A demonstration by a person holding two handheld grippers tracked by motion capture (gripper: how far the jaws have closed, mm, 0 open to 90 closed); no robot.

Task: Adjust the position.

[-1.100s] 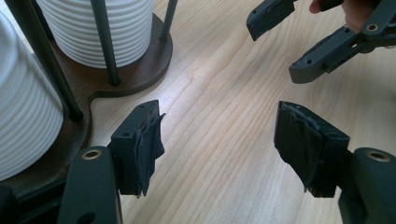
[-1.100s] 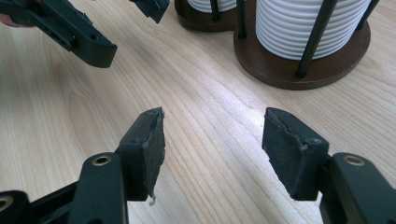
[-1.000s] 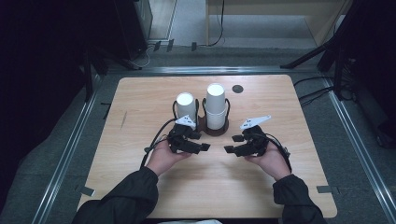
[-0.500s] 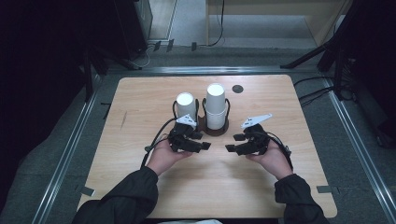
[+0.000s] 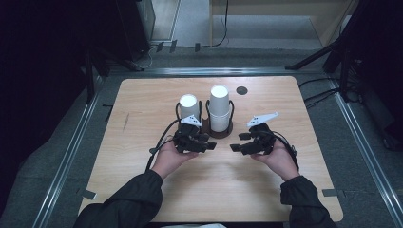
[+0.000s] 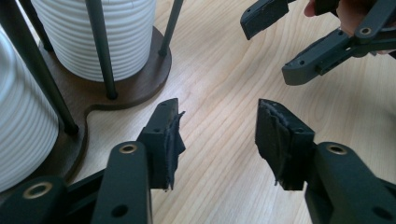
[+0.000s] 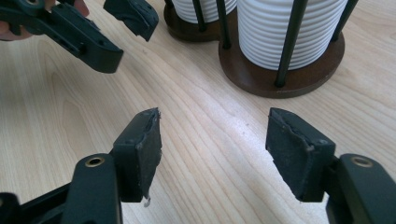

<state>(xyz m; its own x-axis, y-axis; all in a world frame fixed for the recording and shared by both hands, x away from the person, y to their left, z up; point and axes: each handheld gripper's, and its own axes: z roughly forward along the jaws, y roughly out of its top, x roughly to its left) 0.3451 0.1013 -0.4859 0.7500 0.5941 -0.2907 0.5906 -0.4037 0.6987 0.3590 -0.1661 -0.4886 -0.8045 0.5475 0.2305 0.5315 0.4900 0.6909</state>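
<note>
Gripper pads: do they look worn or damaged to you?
Yes. On the left gripper, the pads have frayed, peeling edges; the right gripper shows ragged pads too. Both stand open over bare table.

In the high view, the wooden counter (image 5: 142,142) is evenly lit from above while the surrounding floor and room are left in deep darkness, and only soft, short shadows are cast. A pale sheen is seen on the wood grain in both gripper views. There the near jaws are rendered slightly soft, and the white cup stacks (image 6: 112,32) are brightly exposed.
</note>
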